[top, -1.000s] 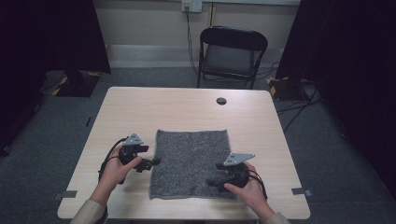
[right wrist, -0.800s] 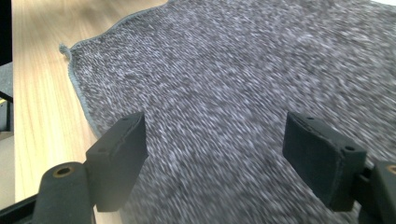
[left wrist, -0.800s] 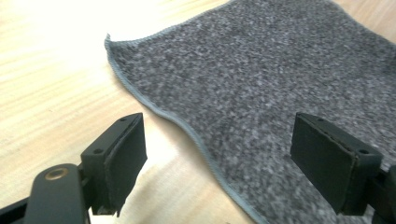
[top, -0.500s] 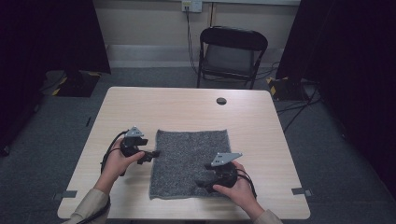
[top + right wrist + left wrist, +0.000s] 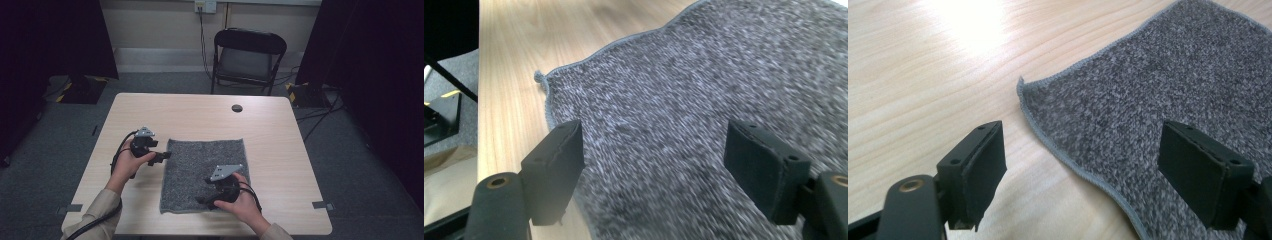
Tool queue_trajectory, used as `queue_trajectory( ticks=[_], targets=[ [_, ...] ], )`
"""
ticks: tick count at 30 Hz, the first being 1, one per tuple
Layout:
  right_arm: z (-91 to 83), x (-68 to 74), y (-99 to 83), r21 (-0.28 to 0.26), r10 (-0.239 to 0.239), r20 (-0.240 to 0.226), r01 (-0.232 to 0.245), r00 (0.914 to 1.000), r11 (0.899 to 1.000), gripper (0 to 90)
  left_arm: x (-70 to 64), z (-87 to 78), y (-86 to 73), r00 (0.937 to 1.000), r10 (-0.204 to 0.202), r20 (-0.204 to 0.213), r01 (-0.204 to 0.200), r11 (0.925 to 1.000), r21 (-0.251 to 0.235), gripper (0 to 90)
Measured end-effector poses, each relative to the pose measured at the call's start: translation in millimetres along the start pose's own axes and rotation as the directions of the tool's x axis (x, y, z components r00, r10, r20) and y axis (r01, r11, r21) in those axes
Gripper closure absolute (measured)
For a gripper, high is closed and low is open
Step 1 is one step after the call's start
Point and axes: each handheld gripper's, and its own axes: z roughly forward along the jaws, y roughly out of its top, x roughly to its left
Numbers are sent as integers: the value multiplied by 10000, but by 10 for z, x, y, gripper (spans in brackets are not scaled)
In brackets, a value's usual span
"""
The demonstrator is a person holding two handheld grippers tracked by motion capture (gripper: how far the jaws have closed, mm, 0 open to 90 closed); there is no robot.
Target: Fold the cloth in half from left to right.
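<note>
A grey knitted cloth lies flat on the wooden table. My left gripper is open at the cloth's left edge, close to its far left corner. In the left gripper view the open left gripper straddles that hemmed edge of the cloth, one jaw over bare wood, the other over fabric. My right gripper is open low over the near part of the cloth, pointing left. In the right gripper view the right gripper has the cloth between its jaws, a corner ahead at the left.
A small black round thing sits near the table's far edge. A black folding chair stands behind the table. Bare wood lies to the right of the cloth, and tape marks sit at the near corners.
My right gripper has moved left from the cloth's right edge to over its near part. The left gripper has shifted a little farther away along the left edge.
</note>
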Motion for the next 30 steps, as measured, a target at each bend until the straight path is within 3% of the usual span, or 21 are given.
queue_trajectory(
  ticks=[21,30],
  targets=[
    [331,202,227,304,-596,-577,614,9966,9976,243,107,124,106,9999,107,-131,-105,9999,126,183],
    [474,269,282,377,-666,-781,697,9947,9969,251,143,171,139,9996,-187,-225,185,9998,-111,217]
  ],
)
